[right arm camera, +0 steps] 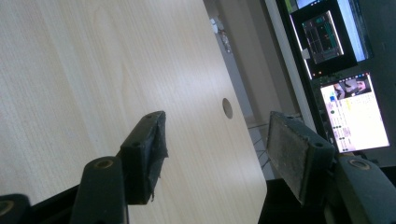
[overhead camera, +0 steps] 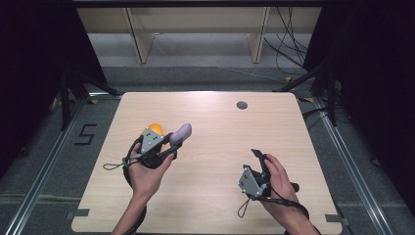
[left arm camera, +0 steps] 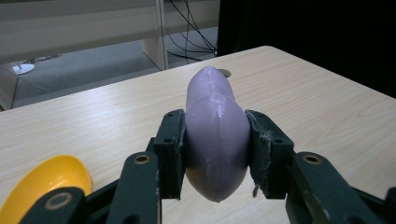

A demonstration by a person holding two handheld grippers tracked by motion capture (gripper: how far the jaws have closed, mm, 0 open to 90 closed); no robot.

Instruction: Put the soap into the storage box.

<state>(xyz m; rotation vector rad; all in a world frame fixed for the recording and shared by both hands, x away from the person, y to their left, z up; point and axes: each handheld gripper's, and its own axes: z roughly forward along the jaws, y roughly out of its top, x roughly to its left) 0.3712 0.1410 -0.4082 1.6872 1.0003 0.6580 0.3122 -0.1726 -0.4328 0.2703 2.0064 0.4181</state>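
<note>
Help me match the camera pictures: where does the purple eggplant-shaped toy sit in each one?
High view: purple toy left of centre, in the left gripper.
Left gripper view: centre, clamped between the jaws.
Right gripper view: not in it.
Shared landmark: table's round hole.

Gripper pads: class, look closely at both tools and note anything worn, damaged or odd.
On the left tool, shut on the smooth lilac egg-shaped object, the right-hand pad is frayed along its edge. The open right tool has a ragged lower edge on its left-hand pad.
</note>
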